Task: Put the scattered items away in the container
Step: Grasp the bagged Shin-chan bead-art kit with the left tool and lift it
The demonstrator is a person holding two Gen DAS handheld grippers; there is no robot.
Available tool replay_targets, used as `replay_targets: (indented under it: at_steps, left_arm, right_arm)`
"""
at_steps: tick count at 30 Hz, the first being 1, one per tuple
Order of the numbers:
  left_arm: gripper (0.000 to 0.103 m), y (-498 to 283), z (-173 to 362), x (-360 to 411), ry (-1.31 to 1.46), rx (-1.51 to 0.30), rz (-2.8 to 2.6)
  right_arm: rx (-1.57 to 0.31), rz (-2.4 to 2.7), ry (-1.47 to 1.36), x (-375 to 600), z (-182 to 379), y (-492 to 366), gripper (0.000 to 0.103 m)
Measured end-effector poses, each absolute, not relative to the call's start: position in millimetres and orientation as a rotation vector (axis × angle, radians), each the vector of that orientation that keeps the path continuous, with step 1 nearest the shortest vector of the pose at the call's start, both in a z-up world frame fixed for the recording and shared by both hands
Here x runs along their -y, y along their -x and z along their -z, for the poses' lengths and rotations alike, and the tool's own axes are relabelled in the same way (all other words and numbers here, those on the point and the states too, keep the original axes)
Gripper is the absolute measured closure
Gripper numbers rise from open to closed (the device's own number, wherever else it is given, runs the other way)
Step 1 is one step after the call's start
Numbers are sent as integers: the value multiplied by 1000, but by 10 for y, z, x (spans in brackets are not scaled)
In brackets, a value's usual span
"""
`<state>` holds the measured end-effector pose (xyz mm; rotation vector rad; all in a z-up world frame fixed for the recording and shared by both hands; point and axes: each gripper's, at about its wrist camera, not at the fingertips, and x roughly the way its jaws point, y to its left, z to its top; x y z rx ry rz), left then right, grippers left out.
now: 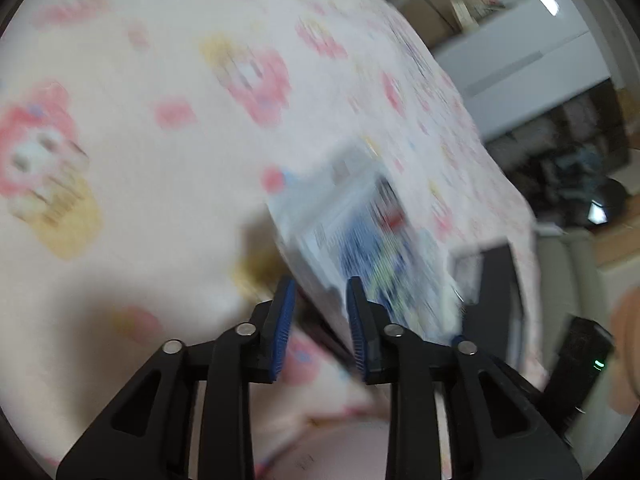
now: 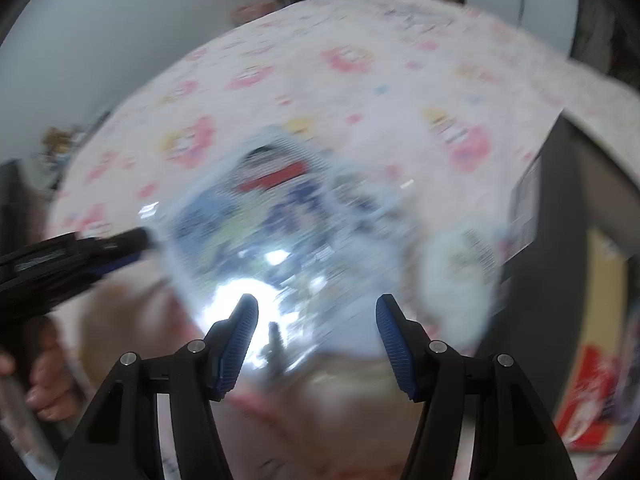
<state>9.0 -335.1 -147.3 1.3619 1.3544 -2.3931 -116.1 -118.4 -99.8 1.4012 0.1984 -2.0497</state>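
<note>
Pale cloth printed with pink and yellow cartoon faces (image 2: pixel 352 60) covers the work surface in both wrist views; white cabinet fronts (image 1: pixel 520 64) show beyond it at about 1 o'clock in the left view, and a dark upright panel (image 2: pixel 560 240) stands at 3 o'clock in the right view. Both frames are smeared by motion, so fine detail is unreliable. Clear plastic container (image 2: pixel 280 240), glossy and see-through, sits centre frame under the right gripper (image 2: pixel 316 320), whose jaws stand wide apart with nothing between the pads. Left gripper (image 1: pixel 320 304) comes in from 9 o'clock in the right view; its pads (image 1: pixel 284 312) straddle the container's near wall at half spread, but blur hides whether they press on it, so grip cannot be confirmed. Inside the container: blue, red and pale green packet-like items (image 2: pixel 280 184), piled loosely; individual pieces cannot be told apart. A whitish, soft-looking lump (image 2: pixel 456 280) lies at the container's 3 o'clock edge; in or beside it, unclear. Bright glare off the plastic just ahead of the right gripper's left pad. Risks, as judged: thin walls may flex or slide on the cloth if the left gripper tugs with a partial hold, tipping contents back out; glare and transparency make the rim hard to judge, so the right gripper could strike the wall on descent; cloth could bunch and drag the container toward the table edge.
</note>
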Motion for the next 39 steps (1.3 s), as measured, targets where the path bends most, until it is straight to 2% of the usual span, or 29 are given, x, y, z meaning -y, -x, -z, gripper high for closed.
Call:
replay_targets:
  at_steps: [2,8,13,18,24,29,30,31,32,33,39]
  left_arm:
    - [61,-30,1562,3263,-1468,-1431,2411]
    - [55,232,1733,3127,-1635,-1397,2381]
    - [55,265,1710,3080,-1634,-1370,2375]
    - [55,173,1574,3044,-1560,-1419,2437]
    - [54,323,1632,3046,-1572,-1471,2438]
    - [54,546,1729,2974,-1691,-1432,2376]
    - [56,564,1741,2990,-1692,-1443,2365]
    - [63,576,1734,3007,-1671,-1434,2366]
    - [76,580,1710,3018,-1647,-1399,2376]
    - [79,562,1679,3032,-1618,-1413,2395]
    - [84,141,1421,3119,-1517,-1450,2486]
  right_arm:
    - [-181,2006,-1450,1212,1083,1150,45]
    - [-215,2023,-1519,1251,1360,1099,44]
    - [-205,2047,-1505,1329,1392,1279,43]
    - [-275,2231,-1470,1269,1311,1437,44]
    - [-125,2102,-1517,1054,1362,1137,44]
    - [-111,2062,-1540,1064,1412,1097,44]
    - [-113,2060,-1531,1071,1415,1115,44]
    - [-119,2060,-1524,1100,1416,1129,44]
    - [-125,2065,-1521,1134,1408,1143,44]
    - [-124,2067,-1513,1142,1395,1145,44]
    - [-127,2069,-1404,1185,1083,1003,44]
